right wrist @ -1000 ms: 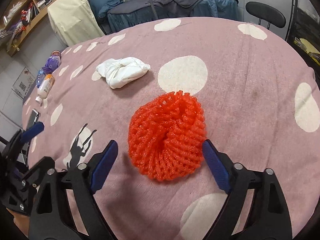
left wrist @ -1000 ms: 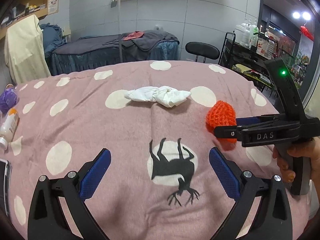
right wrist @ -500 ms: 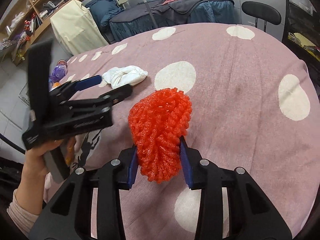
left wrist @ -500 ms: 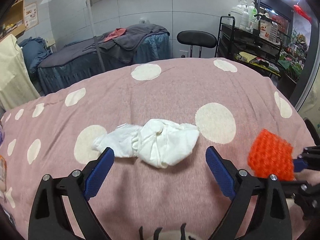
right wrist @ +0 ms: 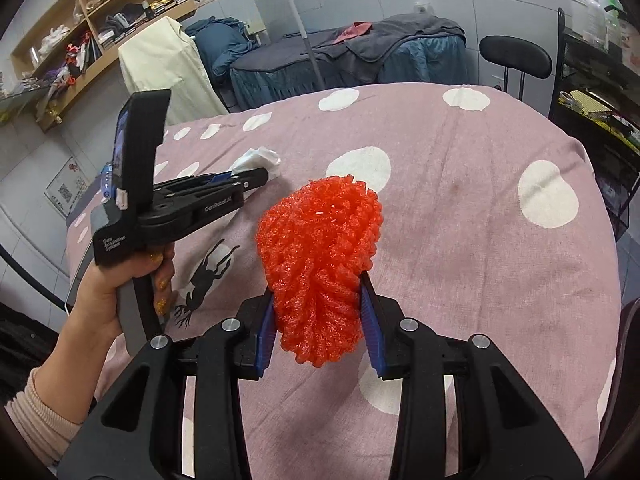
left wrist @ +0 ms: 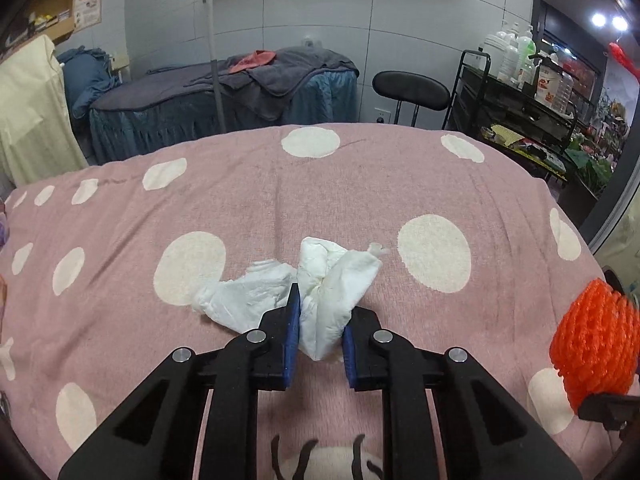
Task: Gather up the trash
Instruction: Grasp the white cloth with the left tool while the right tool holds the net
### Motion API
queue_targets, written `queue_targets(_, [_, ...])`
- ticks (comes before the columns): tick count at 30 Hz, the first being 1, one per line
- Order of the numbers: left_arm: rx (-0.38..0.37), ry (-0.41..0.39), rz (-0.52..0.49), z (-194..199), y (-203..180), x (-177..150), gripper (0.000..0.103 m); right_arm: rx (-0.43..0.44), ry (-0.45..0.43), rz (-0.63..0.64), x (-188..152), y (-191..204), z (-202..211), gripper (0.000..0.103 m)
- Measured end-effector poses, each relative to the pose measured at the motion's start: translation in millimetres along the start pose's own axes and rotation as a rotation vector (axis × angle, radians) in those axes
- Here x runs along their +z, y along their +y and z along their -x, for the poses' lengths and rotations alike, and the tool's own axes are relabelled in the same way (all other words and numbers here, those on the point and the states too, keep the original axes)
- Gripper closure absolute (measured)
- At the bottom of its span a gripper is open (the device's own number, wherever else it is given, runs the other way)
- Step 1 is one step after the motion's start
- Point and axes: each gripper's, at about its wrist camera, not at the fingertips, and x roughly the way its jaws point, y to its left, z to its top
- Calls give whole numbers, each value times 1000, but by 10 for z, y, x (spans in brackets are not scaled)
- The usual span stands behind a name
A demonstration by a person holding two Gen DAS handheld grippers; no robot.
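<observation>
A crumpled white tissue (left wrist: 256,300) lies on the pink polka-dot bed cover (left wrist: 400,184). My left gripper (left wrist: 322,320) is closing on the tissue's right lobe, and both blue pads press into it. In the right wrist view the left gripper (right wrist: 256,178) shows from the side with the tissue (right wrist: 260,158) at its tips, a hand (right wrist: 108,292) holding its grip. My right gripper (right wrist: 318,292) is shut on an orange foam net (right wrist: 320,248), held just above the cover. That orange net (left wrist: 592,344) also shows at the left wrist view's right edge.
Behind the bed stand a massage table with grey towels (left wrist: 240,92), a black stool (left wrist: 412,88) and a black rack of bottles (left wrist: 520,80). A cream garment (left wrist: 28,112) hangs at the left. Wall shelves (right wrist: 100,28) hold clutter. A deer print (right wrist: 208,272) marks the cover.
My left gripper moved forward to the tissue and closed on it. My right gripper closed on the orange net and raised it off the cover.
</observation>
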Motion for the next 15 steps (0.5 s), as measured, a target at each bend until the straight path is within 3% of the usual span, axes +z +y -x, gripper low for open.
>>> queue_targets(6, [-9, -61, -4, 401, -123, -130, 85, 4, -32, -23, -128, -49, 209, 65])
queue_targets(15, [-79, -127, 0, 898, -478, -353, 85, -1, -118, -28, -405, -179, 692, 65])
